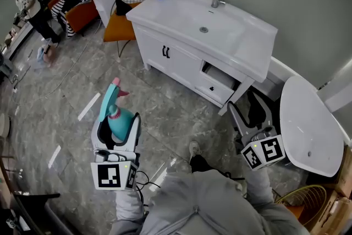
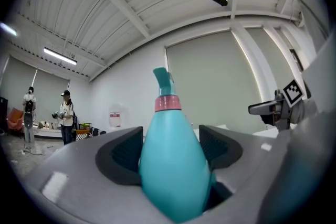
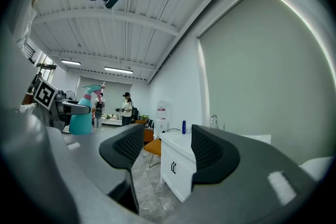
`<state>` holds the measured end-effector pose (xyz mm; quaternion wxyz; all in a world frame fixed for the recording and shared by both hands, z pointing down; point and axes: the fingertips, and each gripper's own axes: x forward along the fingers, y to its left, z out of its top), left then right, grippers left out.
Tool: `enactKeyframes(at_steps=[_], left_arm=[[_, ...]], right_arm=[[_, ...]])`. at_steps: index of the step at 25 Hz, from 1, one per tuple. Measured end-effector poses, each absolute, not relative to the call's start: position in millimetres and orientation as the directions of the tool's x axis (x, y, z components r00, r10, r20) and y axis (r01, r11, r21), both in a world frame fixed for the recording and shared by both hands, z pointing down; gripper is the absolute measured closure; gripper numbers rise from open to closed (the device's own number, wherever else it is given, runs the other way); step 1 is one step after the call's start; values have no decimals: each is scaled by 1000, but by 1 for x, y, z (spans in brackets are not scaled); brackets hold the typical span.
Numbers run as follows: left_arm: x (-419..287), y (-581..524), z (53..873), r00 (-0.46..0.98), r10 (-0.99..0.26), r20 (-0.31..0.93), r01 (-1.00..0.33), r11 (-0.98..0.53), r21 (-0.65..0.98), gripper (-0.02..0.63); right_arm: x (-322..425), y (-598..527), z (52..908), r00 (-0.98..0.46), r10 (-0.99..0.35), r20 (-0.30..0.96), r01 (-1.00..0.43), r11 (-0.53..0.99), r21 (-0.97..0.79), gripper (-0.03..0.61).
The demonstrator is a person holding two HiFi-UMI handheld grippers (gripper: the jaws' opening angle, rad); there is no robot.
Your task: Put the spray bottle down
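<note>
A grey marble floor (image 1: pixel 165 102) fills most of the head view, and a white vanity (image 1: pixel 181 60) stands on it ahead and to the right, with a drawer (image 1: pixel 220 77) pulled partly out. An orange chair (image 1: pixel 124 22) stands just beside the vanity's left end.

The left gripper (image 1: pixel 117 123) is clamped on the teal bottle (image 2: pixel 171 155), pads on either side of its wide belly. The pink collar and nozzle stand clear above the jaws. The bottle hangs in the air over bare floor, well apart from the vanity and touching no surface.

Setting it down has not begun. The vanity top looks the likelier landing place, though I cannot tell which surface is meant. To do it well, bring the bottle upright over a flat bare patch and lower it until the base bears evenly. Only then spread the jaws, and draw back level so that the pads do not drag the belly and tip it.

The left arm is held out in front of the person's left side, jaws pointing forward and up, the bottle leaning away with them. The right gripper (image 3: pixel 167 150) is held out on the right and aims at the vanity, jaws set wide with nothing between them
</note>
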<state>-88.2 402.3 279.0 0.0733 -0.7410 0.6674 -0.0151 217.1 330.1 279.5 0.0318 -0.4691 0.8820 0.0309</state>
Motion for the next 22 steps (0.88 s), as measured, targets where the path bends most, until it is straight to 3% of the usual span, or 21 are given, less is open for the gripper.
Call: enactKeyframes(at_steps=[22], left_arm=[[-73, 211, 260, 10, -996, -87, -991, 2, -136, 227]], right_arm=[[223, 119, 276, -659, -750, -61, -751, 660, 9, 298]])
